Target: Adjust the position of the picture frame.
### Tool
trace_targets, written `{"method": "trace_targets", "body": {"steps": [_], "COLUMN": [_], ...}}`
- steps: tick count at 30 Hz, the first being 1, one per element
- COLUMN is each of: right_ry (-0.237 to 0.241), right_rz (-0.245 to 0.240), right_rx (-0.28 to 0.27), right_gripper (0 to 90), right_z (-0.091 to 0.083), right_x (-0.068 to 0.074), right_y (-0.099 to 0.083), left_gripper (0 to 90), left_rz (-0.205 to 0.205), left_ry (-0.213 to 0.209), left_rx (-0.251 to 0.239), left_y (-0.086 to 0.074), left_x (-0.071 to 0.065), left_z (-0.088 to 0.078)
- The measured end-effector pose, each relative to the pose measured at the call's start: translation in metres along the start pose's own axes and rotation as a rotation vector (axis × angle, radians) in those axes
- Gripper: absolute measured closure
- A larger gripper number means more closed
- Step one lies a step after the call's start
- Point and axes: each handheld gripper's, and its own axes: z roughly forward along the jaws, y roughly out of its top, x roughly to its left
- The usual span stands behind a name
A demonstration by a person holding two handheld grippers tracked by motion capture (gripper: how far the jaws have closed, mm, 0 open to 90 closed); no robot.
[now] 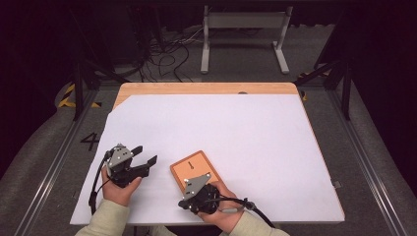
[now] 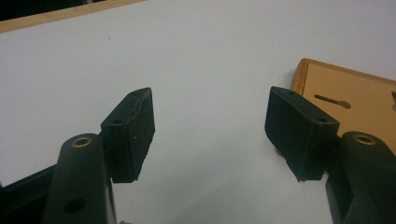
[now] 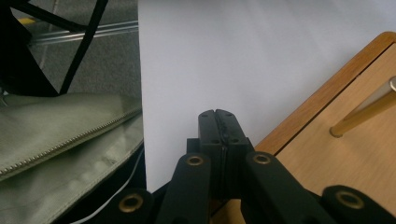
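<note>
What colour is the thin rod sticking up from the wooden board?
Brass gold rod, clearest in the right gripper view.

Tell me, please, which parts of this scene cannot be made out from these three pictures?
- Wooden board: in the high view its near end is hidden under the right hand-held gripper.
- Brass peg: in the right gripper view its top is cut off by the right edge.
- Dark mark on the table's far rim: too small to identify in the high view.
</note>
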Motion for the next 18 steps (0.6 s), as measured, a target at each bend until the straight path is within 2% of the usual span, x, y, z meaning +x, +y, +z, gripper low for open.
{"method": "trace_targets", "body": {"steps": [2,5,8,14,18], "right_ry": [-0.017,-0.038,-0.05,-0.085,-0.135], "right_rz": [-0.01,0.014,0.015,0.068,0.09], "right_rx": [0.022,0.046,0.058,0.079,0.102], "right_gripper": [90.0,90.0,90.0,90.0,90.0], "right_z": [-0.002,-0.007,-0.011,-0.026,-0.034], "right_x": [0.001,-0.002,-0.007,-0.019,-0.027], "right_y": [0.0,-0.002,-0.005,-0.017,-0.024], "left_gripper": [33.4,33.4,33.3,33.3,33.3], "left_rz": [-0.003,-0.003,-0.007,-0.004,0.003], "left_ry": [0.001,-0.001,-0.003,-0.011,-0.017], "left_rx": [-0.004,-0.004,0.0,-0.003,-0.002], "left_y": [0.0,0.0,0.0,0.002,0.003], "left_x": [0.0,0.002,0.001,0.0,-0.001], "left_z": [0.0,0.0,0.001,0.004,0.007]}}
